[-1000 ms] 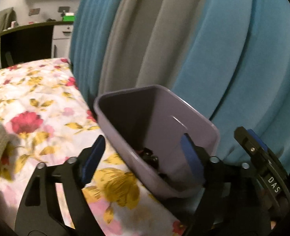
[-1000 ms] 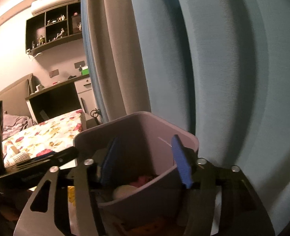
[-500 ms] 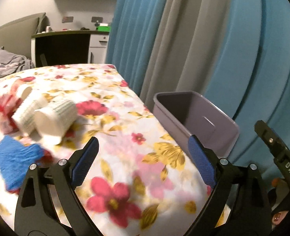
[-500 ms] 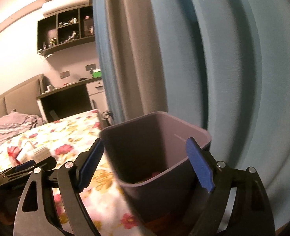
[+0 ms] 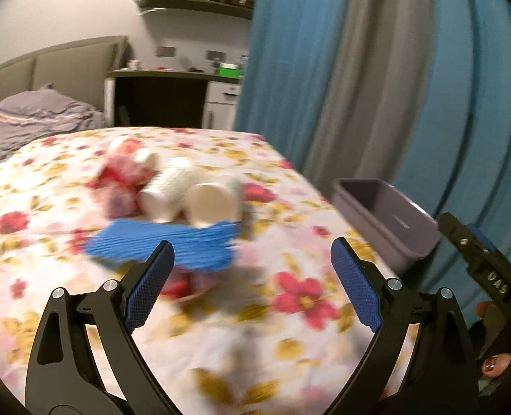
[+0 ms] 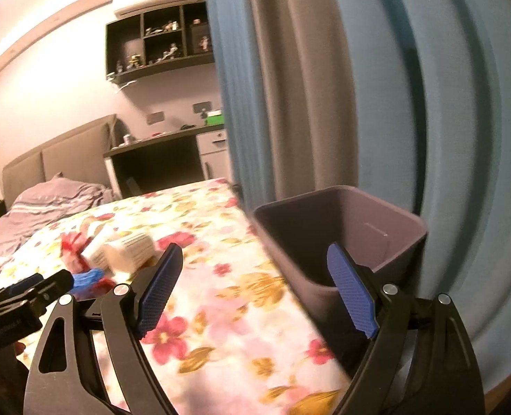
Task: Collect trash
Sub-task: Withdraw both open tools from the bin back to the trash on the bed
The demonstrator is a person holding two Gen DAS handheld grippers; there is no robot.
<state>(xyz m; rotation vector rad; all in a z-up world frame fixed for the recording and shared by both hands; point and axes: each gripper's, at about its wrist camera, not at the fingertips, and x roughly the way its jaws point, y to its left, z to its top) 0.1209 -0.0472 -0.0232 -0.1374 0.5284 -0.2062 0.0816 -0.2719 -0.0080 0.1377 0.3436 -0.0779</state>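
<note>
Ahead of my left tongs [image 5: 252,283] the view has changed: a second ago they looked down into the purple bin [image 5: 386,221] at close range, and now they face out over the floral bedspread [image 5: 290,311], with the bin off to their right at the bed's edge. Both pairs stand spread with nothing between the pads; my right tongs [image 6: 255,294] have widened and drawn back from the bin's mouth, which now sits just beyond their right finger. I take it that one drop is done and the next piece is due.

The remaining trash lies straight beyond my left tongs: a blue cloth-like scrap [image 5: 165,242] nearest, two white paper cups [image 5: 189,197] on their sides behind it, and a red crumpled wrapper [image 5: 124,176] to the cups' left. All are blurred, so I cannot tell whether they touch.

Nothing blocks the way across the bedspread. The blue-and-grey curtain [image 5: 359,86] hangs close behind the bin, and a grey pillow [image 5: 37,117] lies far off to the left.
</note>
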